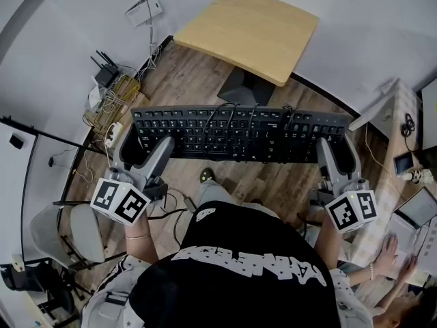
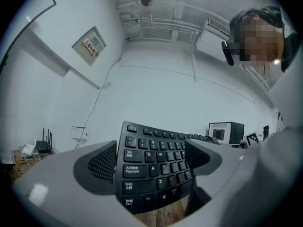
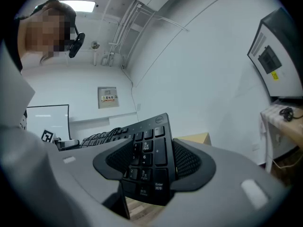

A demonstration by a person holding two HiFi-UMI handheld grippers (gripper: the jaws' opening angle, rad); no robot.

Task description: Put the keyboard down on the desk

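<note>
Wood-plank floor [image 1: 273,176] fills the space below me, and the keyboard [image 1: 239,134] hangs in the air over it, resting on no counter. At the far left a router [image 1: 104,74] and a tangle of cables [image 1: 113,104] sit by the wall, well apart from what I hold.

My left claw [image 1: 142,149] pinches the keyboard's left end. Its own view shows the Tab, Caps Lock and Shift keys wedged between the jaws, one pad on the key face and one behind the case. From there the keyboard runs straight across in front of me, long axis left to right and keys facing up, with its cord [image 1: 229,115] looped loosely over the key rows.

Beyond the far edge, ahead of me and about level with the middle of that long axis, lies a light wooden counter [image 1: 249,29] on a dark foot [image 1: 244,87]. Its top looks bare.

My right claw [image 1: 339,154] pinches the right end, jaws closed on the number pad by the Enter key. Further right stands a second counter [image 1: 403,98] carrying what looks like a laptop [image 1: 418,207] and small items.

I judge the bare counter ahead the likelier landing place. Both claws are about equally far from it, so the move turns on carrying the keyboard forward broadside, both ends together.
</note>
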